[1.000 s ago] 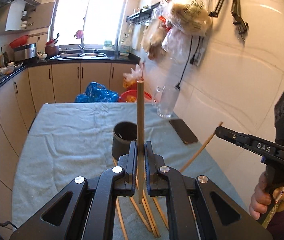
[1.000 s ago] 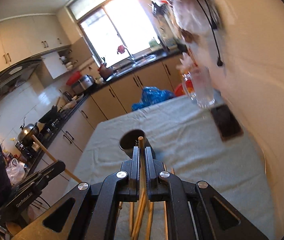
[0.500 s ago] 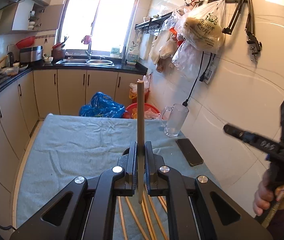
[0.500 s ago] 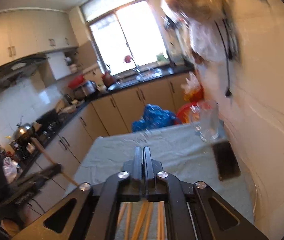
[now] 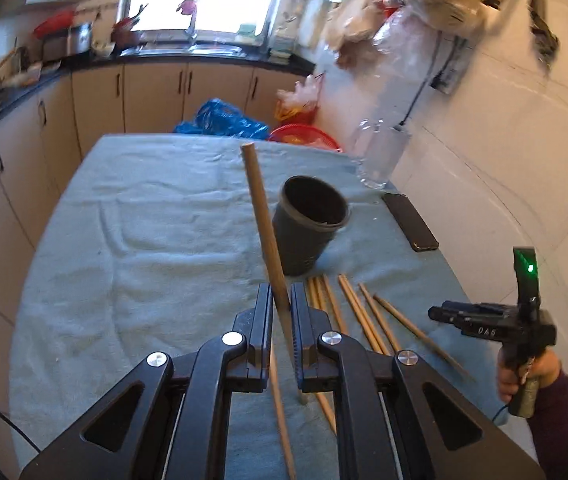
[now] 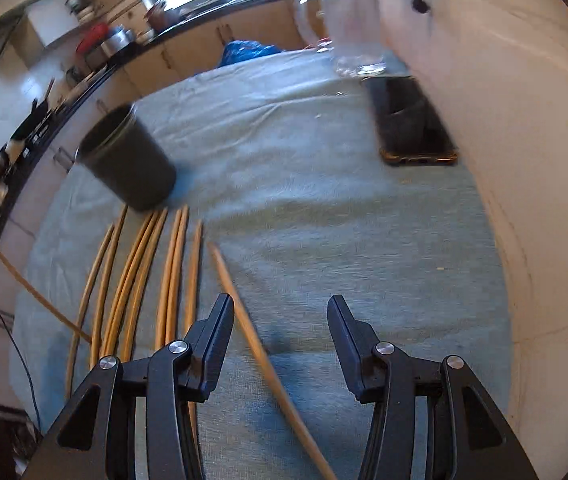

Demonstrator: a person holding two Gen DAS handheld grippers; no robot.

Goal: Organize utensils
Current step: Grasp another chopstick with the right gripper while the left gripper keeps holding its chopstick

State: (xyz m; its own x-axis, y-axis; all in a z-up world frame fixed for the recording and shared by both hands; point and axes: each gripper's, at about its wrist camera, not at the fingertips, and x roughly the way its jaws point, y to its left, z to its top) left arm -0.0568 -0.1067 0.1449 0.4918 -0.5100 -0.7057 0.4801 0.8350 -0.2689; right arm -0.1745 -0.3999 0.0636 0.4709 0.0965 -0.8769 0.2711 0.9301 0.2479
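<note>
Left tongs [image 5: 281, 320] clamped on one upright chopstick [image 5: 261, 216]; dark cup [image 5: 311, 224] stands just beyond, looks empty. Right tongs [image 6: 277, 332] have just been opening, pads clear of the slanted chopstick [image 6: 243, 320] between them. Loose chopsticks [image 6: 151, 280] lie left of the right tongs on the surface [image 6: 324, 220]. Judgement: sorting barely begun, nearly all sticks left.

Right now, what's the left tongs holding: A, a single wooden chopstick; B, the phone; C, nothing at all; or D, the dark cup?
A: the left tongs are shut on one wooden chopstick that sticks up from between them, while the dark cup and the phone sit apart on the cloth.
</note>
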